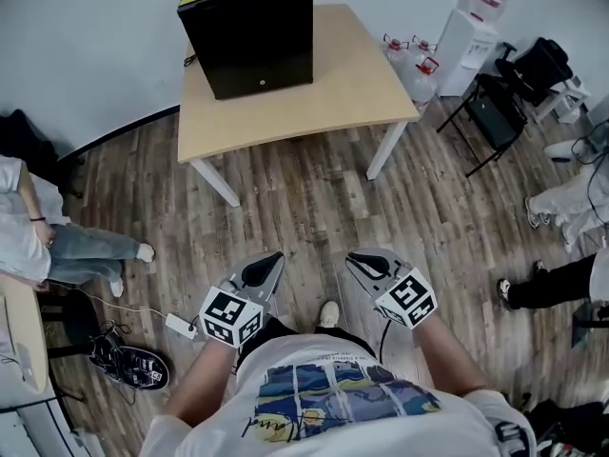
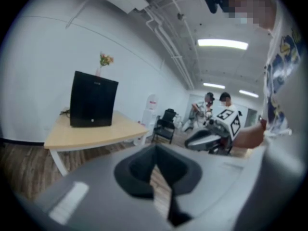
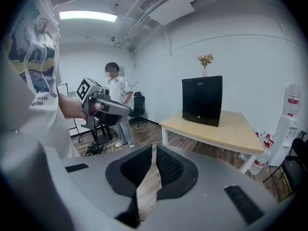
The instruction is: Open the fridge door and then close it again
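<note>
Nothing of the task is done yet, by the look of it. The fridge (image 1: 249, 31) stands at 12 o'clock, at the far end of the tabletop (image 1: 352, 84), its door (image 1: 266, 65) flush and shut. Opening and closing are both left.

The left tool (image 1: 269, 263) and right tool (image 1: 357, 258) are held low at 6 o'clock, close to the person's body and well apart from the fridge. Both are clenched on nothing, with only floor showing through the thin slit between their pads.

With the door shut, what the fridge holds cannot be seen. A vase (image 2: 104, 61) of flowers stands on top. Water jugs (image 1: 419, 69) sit on the floor at 1 o'clock; their fill is unclear.
</note>
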The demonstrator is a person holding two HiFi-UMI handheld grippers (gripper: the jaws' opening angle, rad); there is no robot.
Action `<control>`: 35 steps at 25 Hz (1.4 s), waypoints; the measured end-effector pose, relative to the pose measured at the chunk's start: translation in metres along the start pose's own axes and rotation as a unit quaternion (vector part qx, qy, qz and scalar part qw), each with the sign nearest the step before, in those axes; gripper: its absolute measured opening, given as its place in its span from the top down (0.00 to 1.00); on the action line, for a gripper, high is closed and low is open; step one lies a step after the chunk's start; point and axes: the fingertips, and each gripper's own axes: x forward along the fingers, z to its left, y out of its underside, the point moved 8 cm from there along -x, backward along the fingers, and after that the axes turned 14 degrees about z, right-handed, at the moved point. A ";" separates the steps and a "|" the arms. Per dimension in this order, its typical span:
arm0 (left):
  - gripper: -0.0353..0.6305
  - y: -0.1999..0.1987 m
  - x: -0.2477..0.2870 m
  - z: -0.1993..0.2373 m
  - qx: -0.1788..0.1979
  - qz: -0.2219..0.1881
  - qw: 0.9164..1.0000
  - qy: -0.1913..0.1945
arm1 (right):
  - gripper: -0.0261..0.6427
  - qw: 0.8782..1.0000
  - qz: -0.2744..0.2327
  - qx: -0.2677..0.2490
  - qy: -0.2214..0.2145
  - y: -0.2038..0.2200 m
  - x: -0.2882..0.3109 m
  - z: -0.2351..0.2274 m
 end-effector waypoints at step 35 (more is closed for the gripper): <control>0.88 -0.179 0.092 0.370 -0.010 -0.099 0.995 -0.009 | 0.93 1.000 -0.018 0.022 0.010 -0.218 0.199 -0.193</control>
